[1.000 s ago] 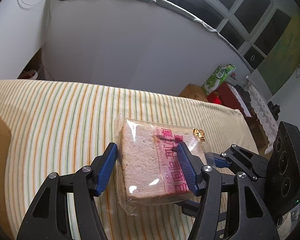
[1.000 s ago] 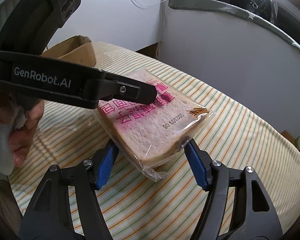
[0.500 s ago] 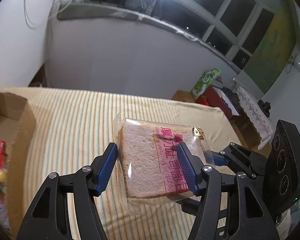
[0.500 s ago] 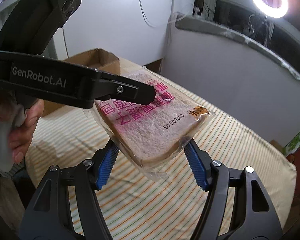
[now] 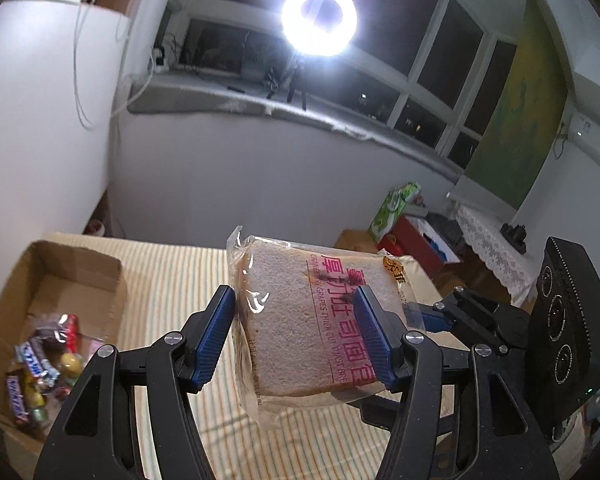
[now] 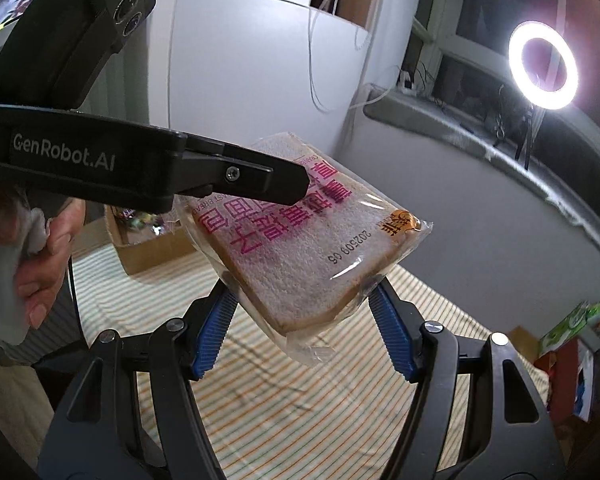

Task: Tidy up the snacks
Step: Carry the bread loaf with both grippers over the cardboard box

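Table (image 5: pixel 172 272): striped cloth, lying below and ahead of both tongs; nothing on it touches the held pack.

Box (image 5: pixel 80 276): open cardboard, ahead and to the left of the left tongs; in the right wrist view it sits beyond the left tongs' arm. Already holds candy bars (image 5: pixel 32 364) and other wrapped sweets. Likely destination for the pack.

Bread (image 5: pixel 300 320): one thick slice in a clear printed wrapper, held clear of the table, tilted, shared between both tongs.

Left tongs (image 5: pixel 296 340): pinching the bread across its width, blue pads pressed against opposite sides of the wrapper.

Right tongs (image 6: pixel 304 332): pinching the lower corner of the same pack from the opposite end.

Handling note, as judgement: carry the pack toward the box with both tongs travelling together, so the slice is neither pulled nor bent. Keep pressure light; soft bread dents. Clear the box wall before lowering. Set it flat on the sweets, then release one side at a time. Slack wrapper ends may snag on the pads.
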`<state>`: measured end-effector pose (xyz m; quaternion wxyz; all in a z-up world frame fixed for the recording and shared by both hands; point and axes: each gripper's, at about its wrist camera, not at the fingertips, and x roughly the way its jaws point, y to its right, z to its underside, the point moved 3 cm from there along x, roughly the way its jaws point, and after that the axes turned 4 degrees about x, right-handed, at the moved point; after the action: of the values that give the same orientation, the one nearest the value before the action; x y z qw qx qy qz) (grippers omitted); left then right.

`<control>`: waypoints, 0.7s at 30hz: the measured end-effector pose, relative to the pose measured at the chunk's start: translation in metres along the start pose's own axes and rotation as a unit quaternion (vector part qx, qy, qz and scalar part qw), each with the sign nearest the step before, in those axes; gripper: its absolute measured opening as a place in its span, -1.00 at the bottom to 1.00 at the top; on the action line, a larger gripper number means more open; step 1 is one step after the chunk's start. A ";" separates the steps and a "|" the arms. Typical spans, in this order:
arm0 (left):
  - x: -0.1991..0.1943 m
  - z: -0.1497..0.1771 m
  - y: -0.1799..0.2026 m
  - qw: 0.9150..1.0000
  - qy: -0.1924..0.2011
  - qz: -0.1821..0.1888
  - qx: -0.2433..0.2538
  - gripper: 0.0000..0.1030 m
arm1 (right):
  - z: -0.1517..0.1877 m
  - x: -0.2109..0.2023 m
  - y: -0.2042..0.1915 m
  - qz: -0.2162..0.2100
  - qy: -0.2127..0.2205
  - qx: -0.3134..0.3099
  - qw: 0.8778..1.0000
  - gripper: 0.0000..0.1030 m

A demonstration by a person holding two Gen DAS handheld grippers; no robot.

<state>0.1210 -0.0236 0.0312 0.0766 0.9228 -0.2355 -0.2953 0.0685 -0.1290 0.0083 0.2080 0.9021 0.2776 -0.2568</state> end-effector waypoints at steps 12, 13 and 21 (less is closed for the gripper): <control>-0.039 0.007 -0.012 1.000 0.024 -0.012 -0.001 0.16 | -0.015 -0.011 -0.038 -0.007 0.005 -0.025 1.000 0.36; -0.042 0.009 -0.013 1.000 0.024 -0.013 -0.003 0.16 | -0.015 -0.010 -0.041 -0.009 0.004 -0.026 1.000 0.36; -0.059 0.020 -0.034 0.999 0.026 -0.028 -0.012 0.16 | -0.019 0.007 -0.067 -0.030 -0.001 -0.029 0.999 0.36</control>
<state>0.0805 0.0342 0.0351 0.0853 0.9353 -0.2044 -0.2760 0.0397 -0.0653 0.0037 0.2266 0.8868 0.3117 -0.2551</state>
